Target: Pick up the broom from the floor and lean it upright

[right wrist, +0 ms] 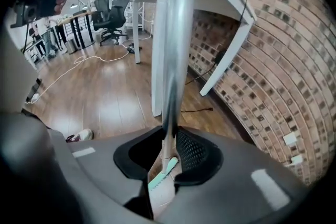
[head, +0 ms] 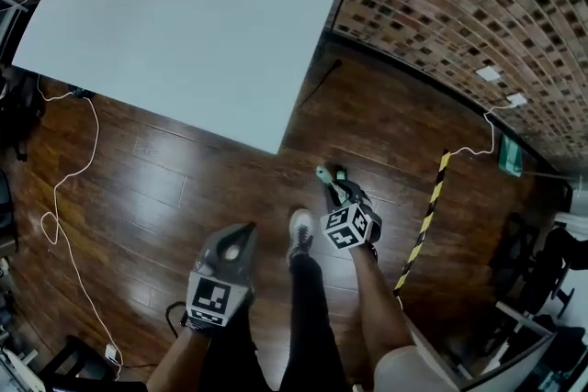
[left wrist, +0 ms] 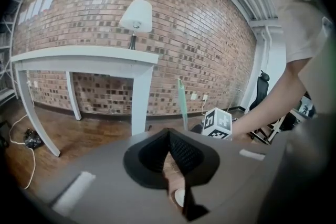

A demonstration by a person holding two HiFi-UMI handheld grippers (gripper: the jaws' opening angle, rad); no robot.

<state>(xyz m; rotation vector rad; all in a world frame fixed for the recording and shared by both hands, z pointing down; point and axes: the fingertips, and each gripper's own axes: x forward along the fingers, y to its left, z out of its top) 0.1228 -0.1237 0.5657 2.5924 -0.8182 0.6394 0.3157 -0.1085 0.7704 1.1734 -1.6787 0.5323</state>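
My right gripper [head: 338,190] is shut on the broom's silver handle [right wrist: 176,50], which runs up between its jaws past the white table. A mint-green part of the broom [right wrist: 161,174] shows below the pads. From the head view I see only the handle's green tip [head: 323,173] poking out ahead of the marker cube. In the left gripper view the broom [left wrist: 181,99] stands upright beside the right gripper's cube [left wrist: 218,123]. My left gripper [head: 239,236] hangs apart to the left of it, and its jaws [left wrist: 169,136] meet at the tips with nothing between them.
A white table [head: 184,14] with a lamp [left wrist: 136,16] stands against the brick wall [head: 441,14]. A yellow-black striped bar [head: 424,220] lies on the wood floor at right, a white cable [head: 69,188] at left. The person's shoe [head: 300,229] is between the grippers.
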